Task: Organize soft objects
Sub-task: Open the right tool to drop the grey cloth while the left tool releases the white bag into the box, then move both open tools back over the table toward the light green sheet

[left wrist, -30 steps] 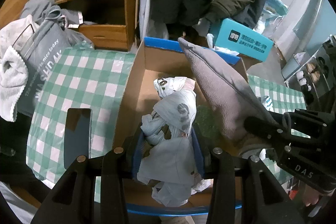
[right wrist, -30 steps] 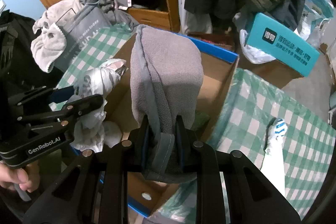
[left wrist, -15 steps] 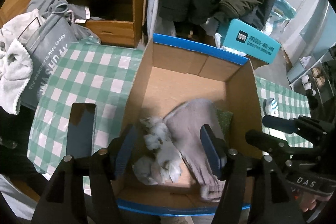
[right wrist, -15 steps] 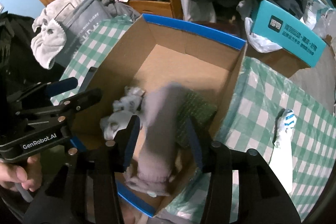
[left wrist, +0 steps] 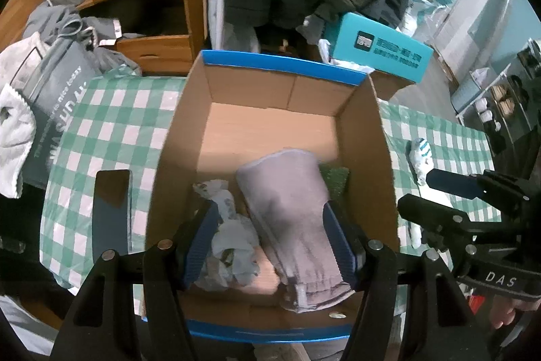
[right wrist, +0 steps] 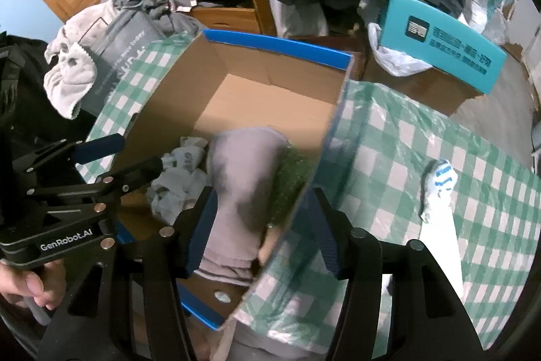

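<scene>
Both tongs, left (left wrist: 270, 239) and right (right wrist: 262, 225), released, empty. Sock (right wrist: 438, 188) right of box (left wrist: 280, 65): light, limp, floppy; pinch mid-length, judging by its slack lie.

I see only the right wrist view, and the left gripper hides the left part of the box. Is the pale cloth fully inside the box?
Observer: Yes. In the left wrist view the pale cloth lies wholly on the floor of the box, against the grey cloth.
Operator: Is anything on the table left of the box?
Observer: A flat dark slab lies on the tablecloth, apart from the box.
Operator: Does the left gripper hold something?
Observer: No. The left gripper is open above the box, with nothing between its pads.
</scene>
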The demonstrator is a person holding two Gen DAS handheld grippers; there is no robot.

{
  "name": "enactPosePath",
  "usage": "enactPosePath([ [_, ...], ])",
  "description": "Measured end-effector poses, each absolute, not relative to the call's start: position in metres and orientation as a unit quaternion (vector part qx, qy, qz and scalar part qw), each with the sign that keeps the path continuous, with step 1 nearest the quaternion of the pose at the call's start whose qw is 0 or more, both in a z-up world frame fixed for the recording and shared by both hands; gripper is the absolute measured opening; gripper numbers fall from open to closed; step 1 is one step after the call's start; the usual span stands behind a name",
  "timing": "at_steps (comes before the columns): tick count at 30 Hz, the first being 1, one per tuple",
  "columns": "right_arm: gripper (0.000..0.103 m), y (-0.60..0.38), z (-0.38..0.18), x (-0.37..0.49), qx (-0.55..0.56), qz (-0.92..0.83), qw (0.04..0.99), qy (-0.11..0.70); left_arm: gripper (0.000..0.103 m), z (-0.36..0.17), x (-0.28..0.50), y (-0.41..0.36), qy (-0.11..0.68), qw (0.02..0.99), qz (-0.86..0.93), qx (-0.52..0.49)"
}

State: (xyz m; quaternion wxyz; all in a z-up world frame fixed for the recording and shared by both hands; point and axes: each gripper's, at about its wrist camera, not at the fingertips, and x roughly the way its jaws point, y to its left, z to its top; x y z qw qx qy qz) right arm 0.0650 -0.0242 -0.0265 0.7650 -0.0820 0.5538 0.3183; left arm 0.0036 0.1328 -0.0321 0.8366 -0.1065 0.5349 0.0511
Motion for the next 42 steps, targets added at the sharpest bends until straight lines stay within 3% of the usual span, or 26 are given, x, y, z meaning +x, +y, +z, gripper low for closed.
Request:
enactPosePath([
  [16, 0.071, -0.085, -0.034, 0.071, -0.069, 0.277, 0.781, 0.556, 0.066, -0.029, 0.011, 0.086, 0.544, 0.836, 0.023, -0.067],
  [22, 0.072, -0.111, -0.039, 0.073, -0.06, 0.261, 0.783, 0.561, 0.072, -0.024, 0.017, 0.061, 0.541, 0.839, 0.01, -0.046],
  [42, 0.073, -0.208, -0.078, 0.085, -0.043, 0.194, 0.784, 0.588, 0.072, -0.037, 0.032, -0.019, 0.563, 0.826, -0.039, 0.004],
])
